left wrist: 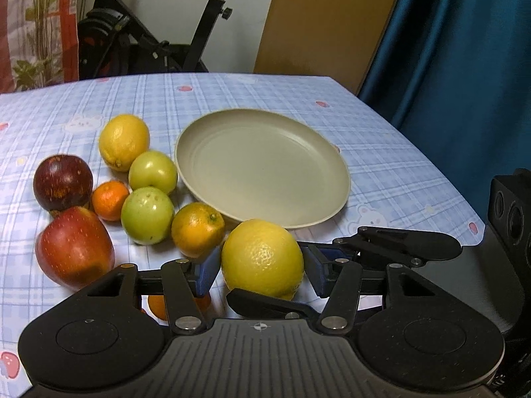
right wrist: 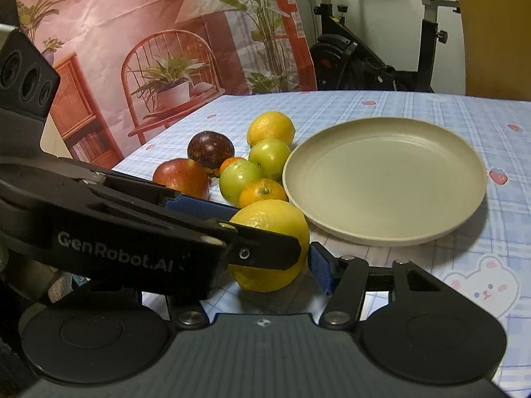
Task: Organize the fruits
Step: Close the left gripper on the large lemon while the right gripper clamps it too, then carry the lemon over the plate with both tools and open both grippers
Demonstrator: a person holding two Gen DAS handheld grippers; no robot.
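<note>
Both the left gripper [left wrist: 262, 270] and the right gripper [right wrist: 282, 255] are squeezing one lemon [left wrist: 262, 258] just beside the empty plate [left wrist: 332, 212]. It is looking firm, round, slippery; gripping its middle seems safest.

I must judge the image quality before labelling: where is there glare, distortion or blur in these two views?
Left wrist view: fisheye bends the table edge; soft glare on the red apple and the near lemon; everything fairly sharp. Right wrist view: same curving toward the corners; the left gripper's arm crosses in front of that lemon; the plate throws a soft shadow; the background is dim.
</note>
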